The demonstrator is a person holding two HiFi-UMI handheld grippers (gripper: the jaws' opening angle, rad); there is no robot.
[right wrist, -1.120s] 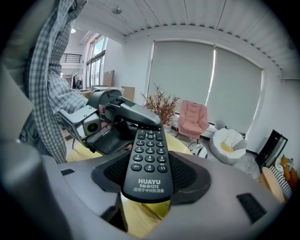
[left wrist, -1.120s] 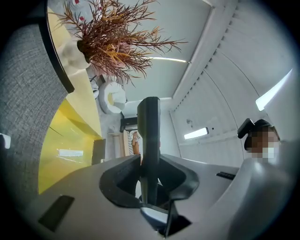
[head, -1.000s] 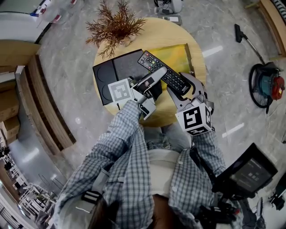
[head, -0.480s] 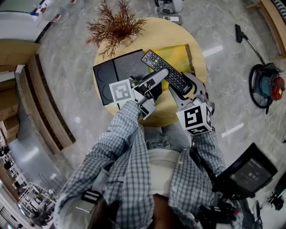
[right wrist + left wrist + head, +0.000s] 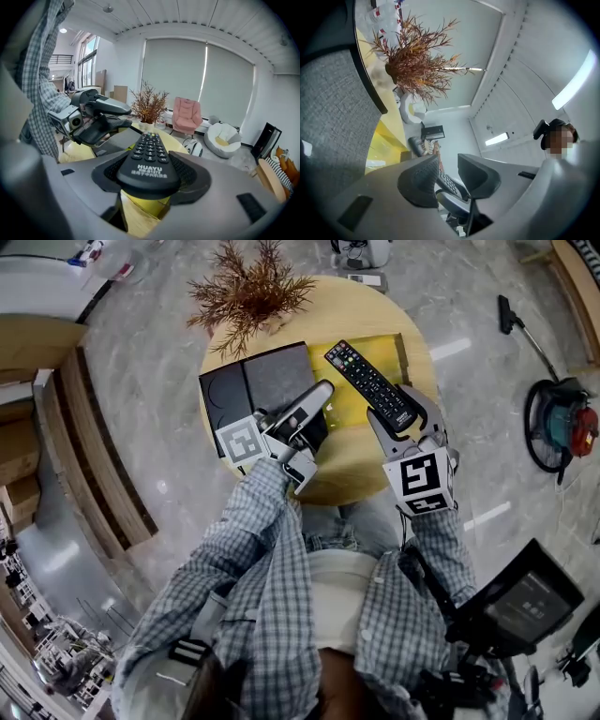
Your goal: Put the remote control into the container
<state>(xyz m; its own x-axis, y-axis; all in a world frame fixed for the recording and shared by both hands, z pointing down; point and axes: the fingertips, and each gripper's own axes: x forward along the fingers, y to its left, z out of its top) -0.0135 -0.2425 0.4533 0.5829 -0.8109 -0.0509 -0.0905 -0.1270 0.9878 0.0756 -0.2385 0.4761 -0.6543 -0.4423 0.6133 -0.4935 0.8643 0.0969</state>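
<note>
Now | left gripper (image 5: pixel 319 409): jaws just opened, spread, empty, drawn back beside yellow container (image 5: pixel 389 357) | right gripper (image 5: pixel 401 418): alone pinching remote control (image 5: pixel 372 385) above container | handover done; lowering remains.

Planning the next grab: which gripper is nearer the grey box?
Left. The left gripper, jaws just opened and empty, hangs over the grey box; right gripper holds the remote over the yellow container.

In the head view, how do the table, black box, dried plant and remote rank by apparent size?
Largest: the table.
Then the black box and the dried plant, about alike, so unranked.
Smallest: the remote.
</note>
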